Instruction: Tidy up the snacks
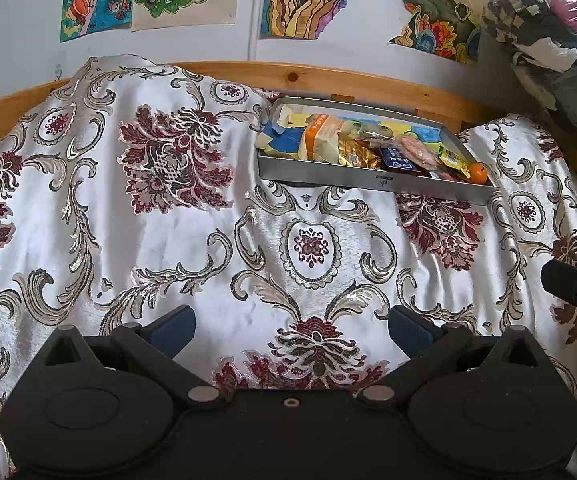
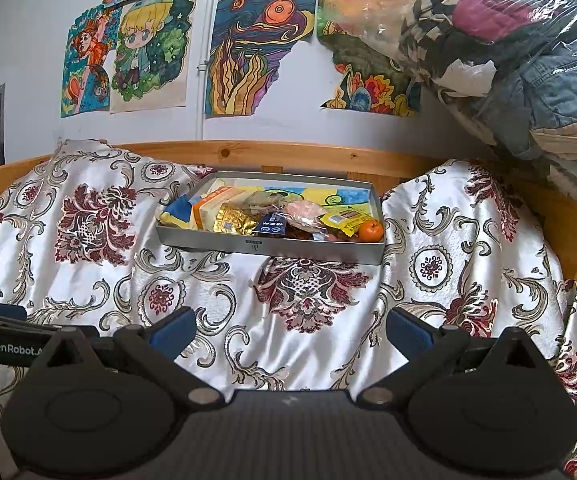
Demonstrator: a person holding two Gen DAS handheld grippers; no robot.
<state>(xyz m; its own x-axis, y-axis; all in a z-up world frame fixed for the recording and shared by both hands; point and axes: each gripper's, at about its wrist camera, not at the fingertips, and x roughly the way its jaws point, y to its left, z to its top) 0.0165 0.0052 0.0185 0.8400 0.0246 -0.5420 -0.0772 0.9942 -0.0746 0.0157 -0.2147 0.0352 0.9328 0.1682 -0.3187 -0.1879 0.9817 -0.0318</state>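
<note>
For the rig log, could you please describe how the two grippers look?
Both are matte black plastic. The left gripper and the right gripper each have two round housings, silver pivot pins and blue finger pads. White "GenRobot" lettering marks the left one's side.

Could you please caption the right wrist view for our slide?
Open right tool faces a grey tray of snacks, orange in its corner, on a patterned bedspread.

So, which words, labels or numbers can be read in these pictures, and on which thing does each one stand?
"GenRobot.A", cut off: on the left gripper, at the right wrist view's left edge.
Small mark on the grey tray front wall: too small to read.
Print on the dark blue packet and yellow packet: blurred, unreadable.
</note>
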